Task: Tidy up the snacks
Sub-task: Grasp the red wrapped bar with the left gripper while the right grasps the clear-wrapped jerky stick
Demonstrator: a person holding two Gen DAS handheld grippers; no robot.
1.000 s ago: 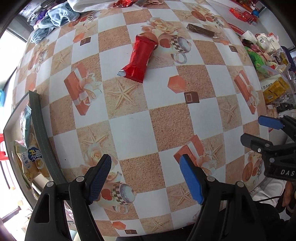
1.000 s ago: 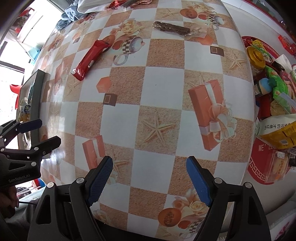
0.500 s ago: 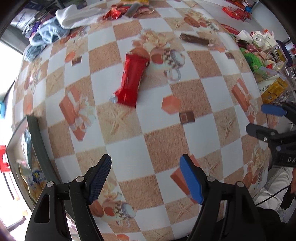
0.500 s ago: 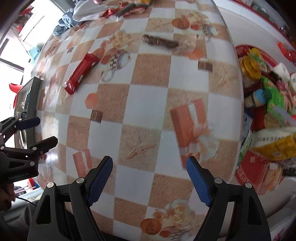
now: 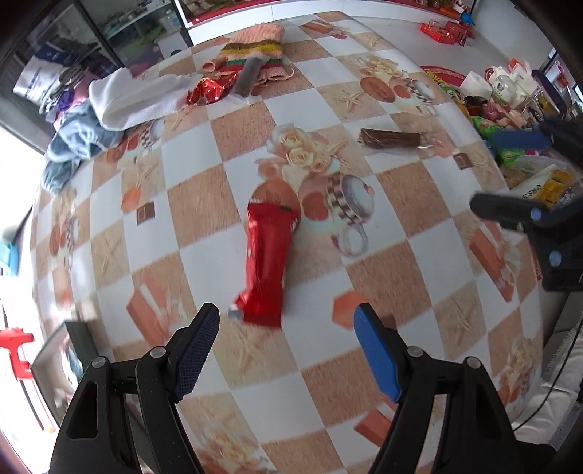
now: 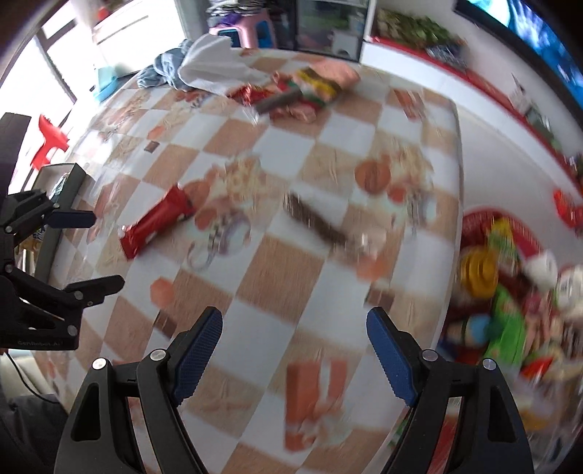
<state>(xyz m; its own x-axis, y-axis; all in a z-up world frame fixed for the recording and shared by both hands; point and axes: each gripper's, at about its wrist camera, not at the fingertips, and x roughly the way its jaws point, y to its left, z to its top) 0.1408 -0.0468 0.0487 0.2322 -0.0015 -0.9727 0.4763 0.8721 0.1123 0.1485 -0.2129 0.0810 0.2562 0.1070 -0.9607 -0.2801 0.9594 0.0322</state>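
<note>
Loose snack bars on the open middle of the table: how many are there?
2: red bar ahead of the left gripper; brown bar farther right. Piles behind may hide more.

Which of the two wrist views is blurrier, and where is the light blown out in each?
Right wrist view: heavy motion smear, worst over the snack pile and brown bar; window top left is washed out. Left wrist view: sharper, red packet only slightly soft; the left edge glares white. Both bend the checked tablecloth.

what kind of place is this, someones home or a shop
Most likely a home dining or living room. A table under a printed checkered tablecloth has loose snacks on it, like a red snack packet, laundry is heaped at the far end, and a plastic stool stands beyond.
</note>
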